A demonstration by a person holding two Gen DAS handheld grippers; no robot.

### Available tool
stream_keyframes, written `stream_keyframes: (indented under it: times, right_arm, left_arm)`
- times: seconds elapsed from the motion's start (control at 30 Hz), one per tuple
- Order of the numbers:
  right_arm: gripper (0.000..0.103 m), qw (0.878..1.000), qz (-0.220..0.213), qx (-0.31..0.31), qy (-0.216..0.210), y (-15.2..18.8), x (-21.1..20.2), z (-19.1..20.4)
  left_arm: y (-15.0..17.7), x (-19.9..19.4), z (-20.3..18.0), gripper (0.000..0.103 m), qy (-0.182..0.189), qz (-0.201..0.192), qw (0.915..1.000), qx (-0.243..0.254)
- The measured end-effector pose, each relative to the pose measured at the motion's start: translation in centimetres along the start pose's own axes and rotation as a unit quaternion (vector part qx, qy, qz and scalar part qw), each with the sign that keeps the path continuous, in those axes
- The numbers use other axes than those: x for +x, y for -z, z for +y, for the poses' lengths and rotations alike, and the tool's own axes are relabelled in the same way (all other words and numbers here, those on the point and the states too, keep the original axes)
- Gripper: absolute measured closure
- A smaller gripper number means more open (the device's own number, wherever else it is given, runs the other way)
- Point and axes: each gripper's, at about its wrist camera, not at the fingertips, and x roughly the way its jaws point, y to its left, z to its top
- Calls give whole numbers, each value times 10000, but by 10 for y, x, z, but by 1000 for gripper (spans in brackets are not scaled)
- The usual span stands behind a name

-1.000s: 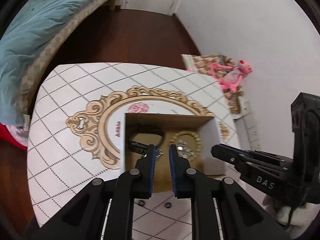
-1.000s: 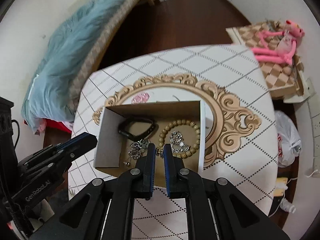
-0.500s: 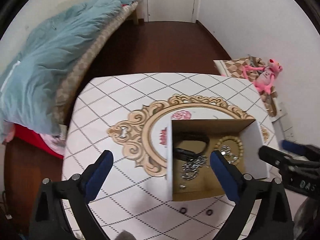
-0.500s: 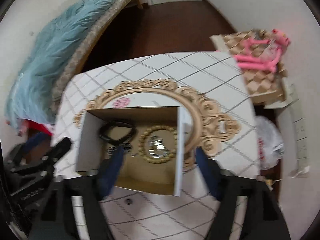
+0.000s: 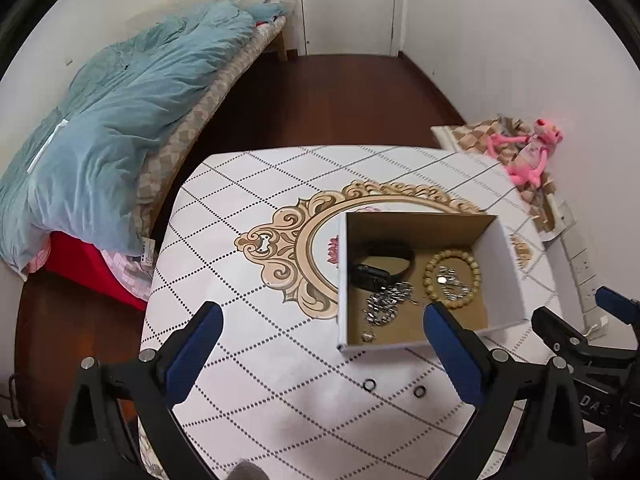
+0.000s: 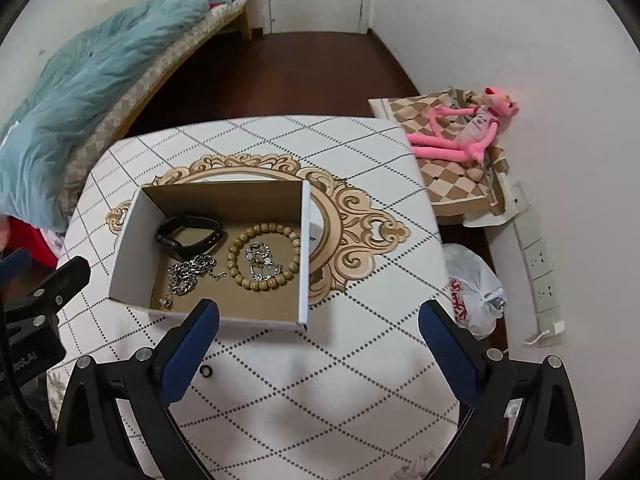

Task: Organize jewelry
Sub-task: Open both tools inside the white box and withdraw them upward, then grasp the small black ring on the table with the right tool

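Observation:
An open cardboard box [image 5: 500,272] [image 6: 132,236] stands on the white patterned table. Inside lie a black band [image 5: 380,270] [image 6: 188,234], a silver chain [image 5: 386,302] [image 6: 188,274], a wooden bead bracelet [image 5: 472,266] [image 6: 280,278] and a small silver piece [image 5: 450,282] [image 6: 260,258] within the beads. Two small black rings [image 5: 371,385] [image 5: 419,391] lie on the table in front of the box; one shows in the right wrist view [image 6: 205,371]. My left gripper [image 5: 320,334] is open and empty, above the table near the box's front left. My right gripper [image 6: 318,330] is open and empty, in front of the box's right corner.
A bed with a blue quilt [image 5: 120,120] stands to the left. A pink plush toy [image 6: 468,128] lies on a checkered cushion at the right, with a white plastic bag [image 6: 472,292] and wall sockets [image 6: 540,264] below it. The floor beyond the table is dark wood.
Both grippers went from shut over the box to wide open and have pulled back and up. The chain now lies in the box. The box and rings stay in place.

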Motion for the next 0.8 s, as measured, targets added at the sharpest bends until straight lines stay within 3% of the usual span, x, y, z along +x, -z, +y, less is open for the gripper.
stream_keyframes:
  times: [0.47,0.8]
  right_arm:
    - [2,9937,-1097,191,143,34,-118,-11]
    - [2,9889,-1452,299,21,47,-169,-16]
  left_arm:
    - [28,-102,-8,1,167,-751,9970,-32]
    - [31,-140,-6,1,263,-942,9952,-38]
